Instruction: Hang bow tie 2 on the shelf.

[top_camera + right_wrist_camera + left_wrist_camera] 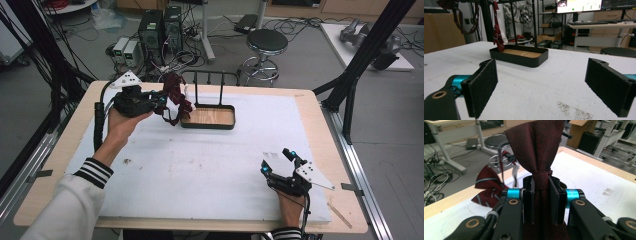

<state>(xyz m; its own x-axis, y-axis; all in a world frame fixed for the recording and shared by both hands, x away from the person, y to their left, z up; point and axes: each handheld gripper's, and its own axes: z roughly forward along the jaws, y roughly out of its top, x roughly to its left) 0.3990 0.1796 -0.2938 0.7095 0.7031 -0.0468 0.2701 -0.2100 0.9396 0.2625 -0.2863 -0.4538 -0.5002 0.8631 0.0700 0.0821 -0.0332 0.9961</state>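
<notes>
Left gripper [159,101], far left of the bench [210,165]: fingers [529,200] clamped on the knot of a dark red bow tie [536,147], held up in the air just left of the black stand [208,100]. A striped red bow tie [487,186] already hangs at the stand's left end, near the rail.

Step in hand, as I read it: hanging the held tie on the stand's top rail. To do it well, keep the grip on the knot, lift the strap loop clear above the rail, then lower it over an open stretch to the right of the striped tie so the two don't tangle.

Right gripper [276,161]: near right, resting low on the bench, fingers spread wide with nothing between them.

Room: bench middle is bare; stand's wooden tray [520,53] rim sits below the approach. Far bench edge lies just behind the stand, so overshoot risks dropping the tie off.
</notes>
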